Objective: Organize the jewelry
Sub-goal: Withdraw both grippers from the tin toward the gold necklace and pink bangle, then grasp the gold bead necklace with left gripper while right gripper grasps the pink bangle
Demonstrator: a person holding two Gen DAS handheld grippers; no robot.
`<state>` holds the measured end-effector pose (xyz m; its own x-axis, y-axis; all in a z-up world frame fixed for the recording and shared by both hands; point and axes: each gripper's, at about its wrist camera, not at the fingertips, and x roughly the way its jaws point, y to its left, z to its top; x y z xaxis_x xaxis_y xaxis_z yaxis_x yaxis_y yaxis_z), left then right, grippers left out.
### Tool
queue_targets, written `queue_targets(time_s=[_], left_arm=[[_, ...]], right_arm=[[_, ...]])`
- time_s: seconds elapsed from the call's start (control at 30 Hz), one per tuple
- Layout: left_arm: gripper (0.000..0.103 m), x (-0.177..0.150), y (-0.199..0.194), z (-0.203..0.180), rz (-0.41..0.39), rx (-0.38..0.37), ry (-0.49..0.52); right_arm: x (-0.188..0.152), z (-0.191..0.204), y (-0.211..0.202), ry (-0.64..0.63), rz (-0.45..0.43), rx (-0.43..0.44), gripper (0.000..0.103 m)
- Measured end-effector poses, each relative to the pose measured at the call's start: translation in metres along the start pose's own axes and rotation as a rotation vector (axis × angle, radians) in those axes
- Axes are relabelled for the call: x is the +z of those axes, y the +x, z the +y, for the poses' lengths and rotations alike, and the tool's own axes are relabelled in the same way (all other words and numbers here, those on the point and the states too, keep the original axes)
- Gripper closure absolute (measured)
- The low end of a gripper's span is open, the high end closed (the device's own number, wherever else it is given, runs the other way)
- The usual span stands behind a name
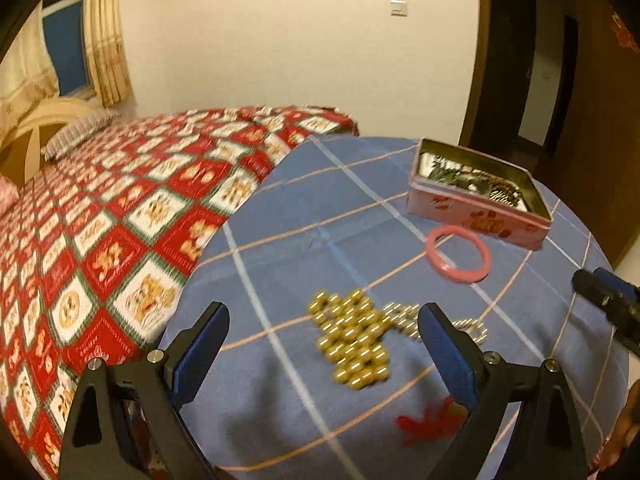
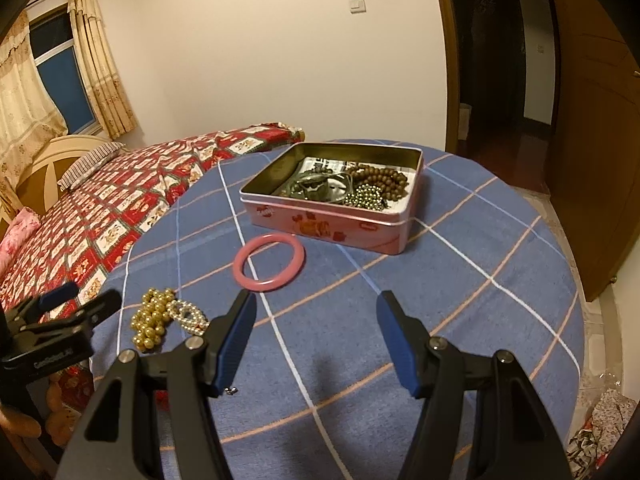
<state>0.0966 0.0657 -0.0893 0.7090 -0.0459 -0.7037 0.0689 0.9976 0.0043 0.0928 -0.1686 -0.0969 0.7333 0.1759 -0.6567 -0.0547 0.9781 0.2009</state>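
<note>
Item one: I am viewing the open pink rectangular metal tin (image 2: 332, 228) sitting on the blue checked cloth-covered surface (image 2: 460, 280), already holding brown wooden beads (image 2: 380, 178) and silvery pieces. Item two: a pink round plastic bangle (image 2: 270, 263) is lying flat just in front of the tin. Item three: a heap of gold bead strands (image 1: 352, 340) is resting further from the tin, beyond the bangle. I am keeping my left tongs (image 1: 324, 344) spread over that heap, pinching nothing. My right tongs (image 2: 316, 336) are hanging spread and empty, well short of the tin.
</note>
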Motion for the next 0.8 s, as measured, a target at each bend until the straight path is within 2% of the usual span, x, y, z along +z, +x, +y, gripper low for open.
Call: queue_targets(time_s=[0.13,0.33,0.47,0.63,0.77,0.8], left_arm=[[0.008,-0.007,0.005,0.017,0.022,-0.025,-0.036],[0.008,-0.012,0.012,0.006,0.039,-0.04,0.062],[0.008,-0.013,0.022,0.001,0.073,-0.068,0.065],[0.008,-0.012,0.042,-0.01,0.133,-0.047,0.088],[0.011,-0.014,0.063,-0.018,0.193,0.003,0.104],[0.013,-0.015,0.064,-0.02,0.172,0.022,0.123]], right_arm=[[-0.002,0.008,0.008,-0.022,0.027,0.02,0.042],[-0.002,0.015,0.013,-0.052,0.041,0.028,0.044],[-0.003,0.01,0.021,-0.028,0.064,0.025,0.045],[-0.004,0.009,0.025,-0.024,0.075,0.031,0.046],[-0.004,0.008,0.027,-0.023,0.079,0.034,0.046],[-0.004,0.008,0.028,-0.023,0.081,0.033,0.046]])
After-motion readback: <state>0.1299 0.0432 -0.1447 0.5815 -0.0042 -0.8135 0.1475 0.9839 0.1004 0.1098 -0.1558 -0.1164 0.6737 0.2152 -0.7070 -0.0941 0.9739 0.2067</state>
